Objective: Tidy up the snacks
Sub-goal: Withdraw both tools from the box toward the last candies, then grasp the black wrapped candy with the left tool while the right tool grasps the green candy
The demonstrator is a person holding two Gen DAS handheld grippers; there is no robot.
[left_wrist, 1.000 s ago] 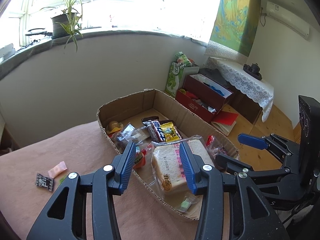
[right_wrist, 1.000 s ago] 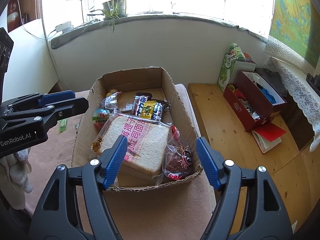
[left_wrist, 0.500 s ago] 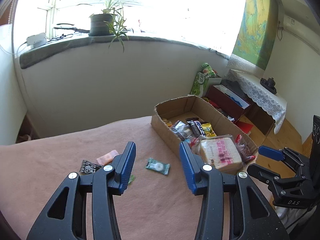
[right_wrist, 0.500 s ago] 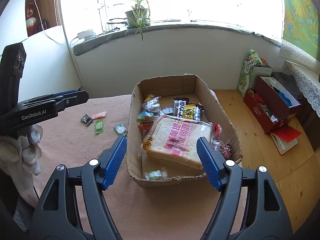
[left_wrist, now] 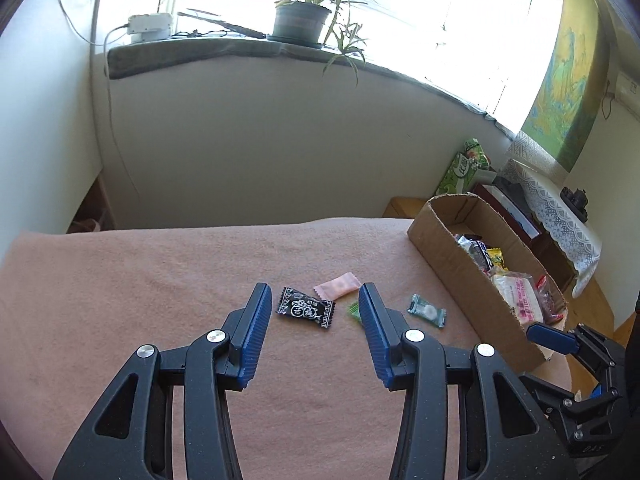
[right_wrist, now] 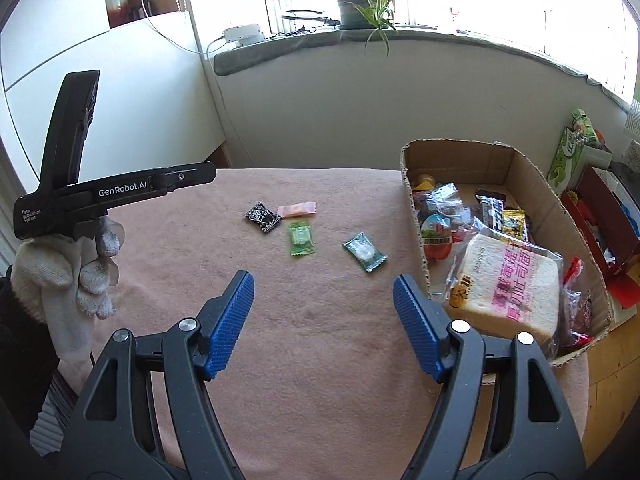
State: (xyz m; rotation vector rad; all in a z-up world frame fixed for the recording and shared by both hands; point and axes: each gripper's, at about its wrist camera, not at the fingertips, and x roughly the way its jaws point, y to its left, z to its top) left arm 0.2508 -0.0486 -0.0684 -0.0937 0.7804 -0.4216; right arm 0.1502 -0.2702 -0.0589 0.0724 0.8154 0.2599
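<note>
Several wrapped candies lie on the pink cloth: a black one [left_wrist: 306,309] [right_wrist: 263,217], a pink one [left_wrist: 337,285] [right_wrist: 297,209], a light green one [right_wrist: 301,238], partly hidden behind my finger in the left wrist view [left_wrist: 353,311], and a dark green one [left_wrist: 427,311] [right_wrist: 364,251]. A cardboard box [right_wrist: 416,216] [left_wrist: 448,256] at the right holds packed bread [right_wrist: 510,284] and other snacks. My left gripper [left_wrist: 316,300] is open and empty, just short of the black candy. My right gripper [right_wrist: 323,286] is open and empty, nearer than the candies.
The pink cloth [right_wrist: 320,360] covers the table, which ends at a white wall under a windowsill with a potted plant [left_wrist: 304,20]. Red boxes [right_wrist: 604,208] and a green package [right_wrist: 572,152] stand on the wooden floor to the right.
Both grippers have swung left and drawn back from over the box to the open cloth. The loose candies now lie in front of the left gripper.
</note>
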